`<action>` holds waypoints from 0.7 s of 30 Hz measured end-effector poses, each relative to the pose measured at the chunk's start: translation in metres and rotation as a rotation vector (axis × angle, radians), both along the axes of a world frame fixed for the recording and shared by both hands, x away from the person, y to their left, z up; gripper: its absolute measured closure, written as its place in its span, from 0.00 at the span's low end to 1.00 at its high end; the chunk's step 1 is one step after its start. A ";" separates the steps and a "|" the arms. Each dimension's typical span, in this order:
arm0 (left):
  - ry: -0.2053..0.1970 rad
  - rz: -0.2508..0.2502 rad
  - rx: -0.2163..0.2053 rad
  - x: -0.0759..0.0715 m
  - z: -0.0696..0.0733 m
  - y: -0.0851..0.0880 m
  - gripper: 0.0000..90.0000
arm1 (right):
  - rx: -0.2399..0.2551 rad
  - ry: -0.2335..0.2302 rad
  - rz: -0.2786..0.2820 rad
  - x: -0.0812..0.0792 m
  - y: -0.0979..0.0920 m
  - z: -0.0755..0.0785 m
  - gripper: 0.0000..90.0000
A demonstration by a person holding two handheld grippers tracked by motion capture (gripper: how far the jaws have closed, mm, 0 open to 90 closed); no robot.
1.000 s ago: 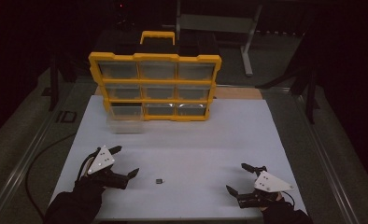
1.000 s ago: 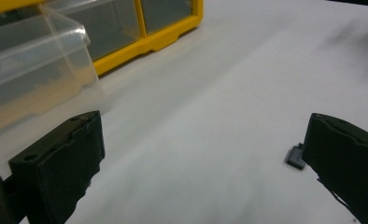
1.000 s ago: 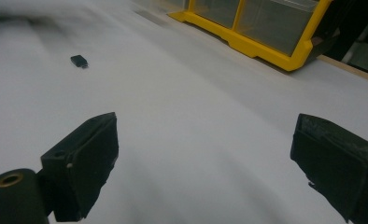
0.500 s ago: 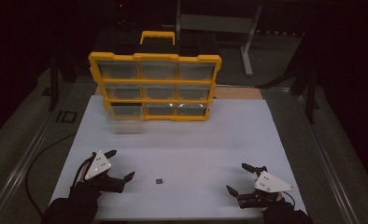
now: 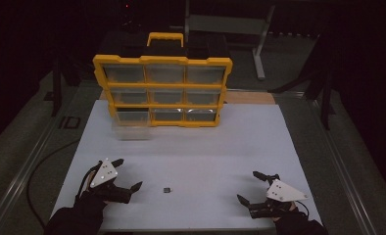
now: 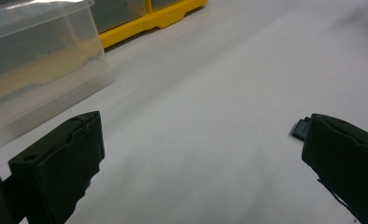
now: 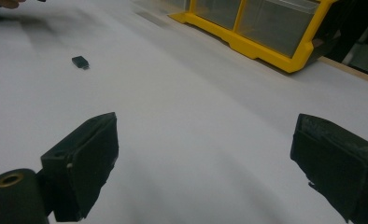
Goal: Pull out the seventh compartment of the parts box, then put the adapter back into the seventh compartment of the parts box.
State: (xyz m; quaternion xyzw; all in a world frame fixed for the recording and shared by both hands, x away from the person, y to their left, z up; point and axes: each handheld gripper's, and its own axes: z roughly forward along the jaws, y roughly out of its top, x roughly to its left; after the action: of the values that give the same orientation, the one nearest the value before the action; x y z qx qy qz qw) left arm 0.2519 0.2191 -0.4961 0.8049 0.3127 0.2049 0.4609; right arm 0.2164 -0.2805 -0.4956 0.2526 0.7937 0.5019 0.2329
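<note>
Drawn back toward the table's near edge over the past second, the left gripper now sits low at the front-left of the white tabletop, jaws spread wide and holding nothing. A small black rectangular chip lies flat on the table just beside its right jaw, its end peeking out beside that jaw in the left gripper view. Well apart at the front-right, the right gripper rests unmoved, jaws also wide and empty. Farther back, a clear plastic drawer sits pulled out before the yellow-framed nine-drawer organiser.
</note>
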 end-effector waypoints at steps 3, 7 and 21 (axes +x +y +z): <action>0.000 -0.002 -0.009 0.000 0.001 0.001 0.00 | -0.002 0.000 -0.001 0.000 0.000 0.000 0.09; 0.011 -0.010 -0.009 0.000 0.001 0.002 0.00 | -0.002 0.000 0.000 0.000 0.000 0.000 0.09; 0.028 -0.038 -0.013 -0.001 0.006 0.002 0.00 | 0.000 0.000 -0.001 0.000 0.000 0.000 0.09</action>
State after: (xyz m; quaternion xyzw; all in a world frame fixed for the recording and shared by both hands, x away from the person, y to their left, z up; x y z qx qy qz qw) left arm 0.2512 0.2206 -0.4897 0.8104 0.3053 0.1828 0.4654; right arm 0.2166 -0.2802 -0.4958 0.2528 0.7937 0.5017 0.2331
